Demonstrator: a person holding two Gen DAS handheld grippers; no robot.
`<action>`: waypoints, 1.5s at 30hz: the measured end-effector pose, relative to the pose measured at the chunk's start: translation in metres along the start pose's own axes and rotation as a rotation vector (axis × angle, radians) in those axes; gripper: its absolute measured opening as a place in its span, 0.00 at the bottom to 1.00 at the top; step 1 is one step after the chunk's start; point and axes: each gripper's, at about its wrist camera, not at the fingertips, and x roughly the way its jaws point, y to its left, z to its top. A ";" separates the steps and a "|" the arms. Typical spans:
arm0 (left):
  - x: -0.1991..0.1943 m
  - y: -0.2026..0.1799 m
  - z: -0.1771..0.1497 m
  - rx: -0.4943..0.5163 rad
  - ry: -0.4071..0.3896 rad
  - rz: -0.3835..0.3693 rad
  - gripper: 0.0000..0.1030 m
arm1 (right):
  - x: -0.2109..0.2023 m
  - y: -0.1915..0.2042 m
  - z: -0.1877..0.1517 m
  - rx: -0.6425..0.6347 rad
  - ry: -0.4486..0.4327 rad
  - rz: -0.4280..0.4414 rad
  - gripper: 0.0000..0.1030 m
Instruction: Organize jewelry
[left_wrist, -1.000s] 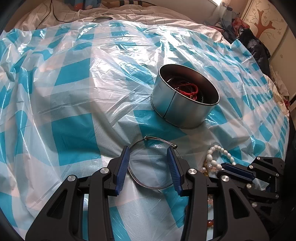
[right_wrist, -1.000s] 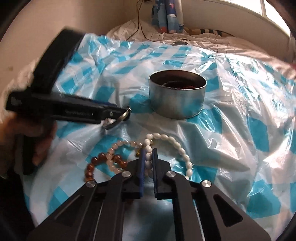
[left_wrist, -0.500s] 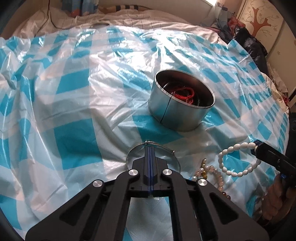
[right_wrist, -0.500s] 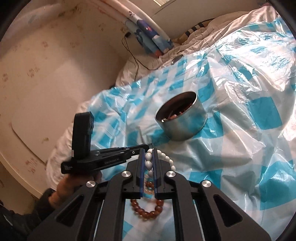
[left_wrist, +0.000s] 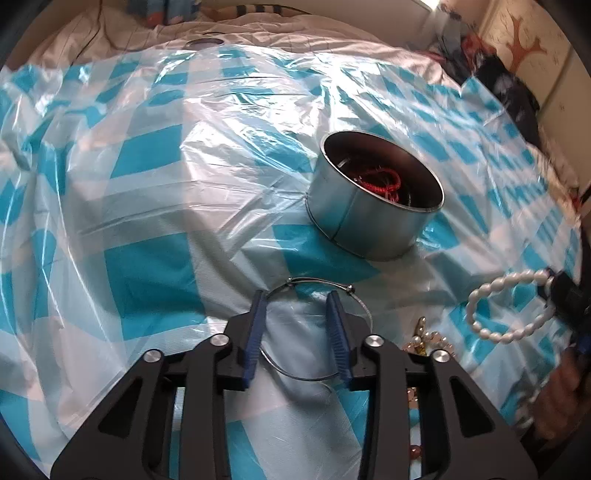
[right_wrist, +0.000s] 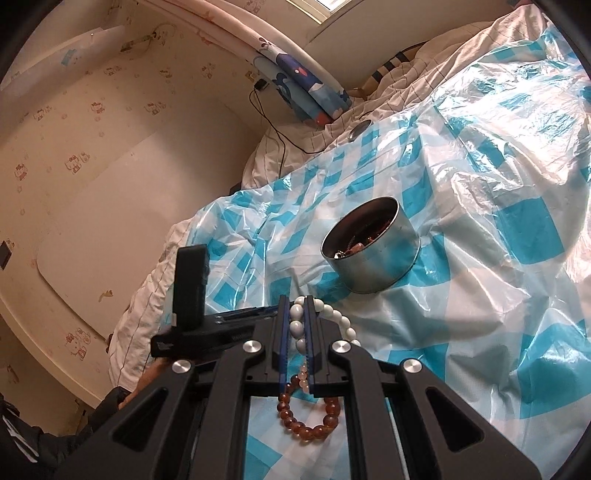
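Note:
A round metal tin (left_wrist: 373, 206) holding red cord jewelry sits on the blue-checked plastic sheet (left_wrist: 147, 221); it also shows in the right wrist view (right_wrist: 373, 247). My left gripper (left_wrist: 297, 306) is open, its fingers straddling a thin silver wire bangle (left_wrist: 325, 286) lying on the sheet. My right gripper (right_wrist: 297, 317) is shut on a white bead bracelet (right_wrist: 334, 317), held above the sheet; the bracelet also shows at right in the left wrist view (left_wrist: 506, 306). An amber bead bracelet (right_wrist: 310, 424) lies below it.
A small pile of pearl and gold pieces (left_wrist: 424, 338) lies right of the bangle. The sheet covers a bed with white bedding (right_wrist: 295, 133), a black cable (right_wrist: 273, 125) and a wall at left.
My left gripper shut over the bangle, then opened again around it. My right gripper lifted the white bead bracelet off the sheet and tilted upward.

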 end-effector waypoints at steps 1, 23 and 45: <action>0.001 -0.004 -0.001 0.022 0.003 0.021 0.33 | 0.000 0.000 0.000 -0.001 0.000 0.001 0.08; -0.025 0.012 0.006 -0.034 -0.138 0.113 0.66 | -0.003 0.001 0.000 0.003 -0.010 0.033 0.08; -0.033 -0.014 0.009 0.030 -0.097 0.031 0.03 | 0.001 0.002 0.002 -0.059 0.021 -0.090 0.21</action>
